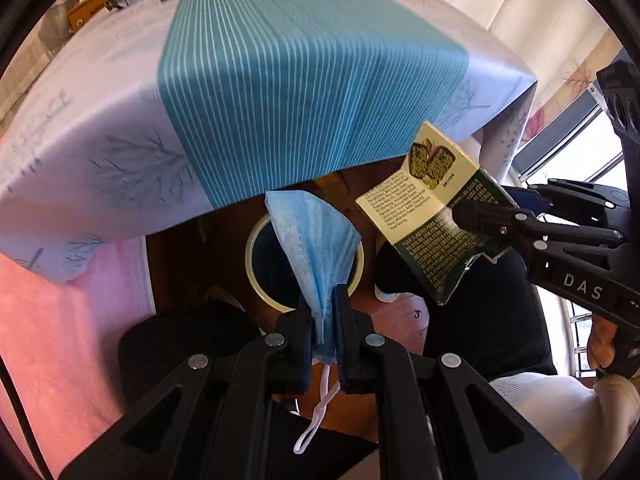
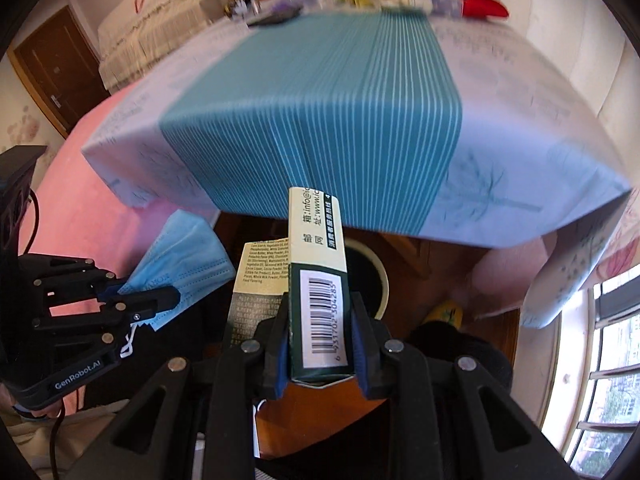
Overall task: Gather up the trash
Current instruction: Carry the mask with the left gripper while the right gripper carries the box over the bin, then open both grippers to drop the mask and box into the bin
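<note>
With the left hand-held gripper (image 1: 323,322) clenched on the face mask (image 1: 320,236) and the right hand-held gripper (image 2: 320,344) grasping the torn snack box (image 2: 318,280), either risked missing the narrow bin (image 1: 256,248) below and catching its rim.

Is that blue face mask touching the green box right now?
Apart. The left wrist view shows dark floor between the face mask and the green box, each pinched in its own tongs.

Both tools point steeply downward, side by side. The left tool (image 1: 323,320) has its jaws nearly closed, pinching something thin. The right tool (image 2: 320,344) holds its jaws partly apart, clamped on something wider
</note>
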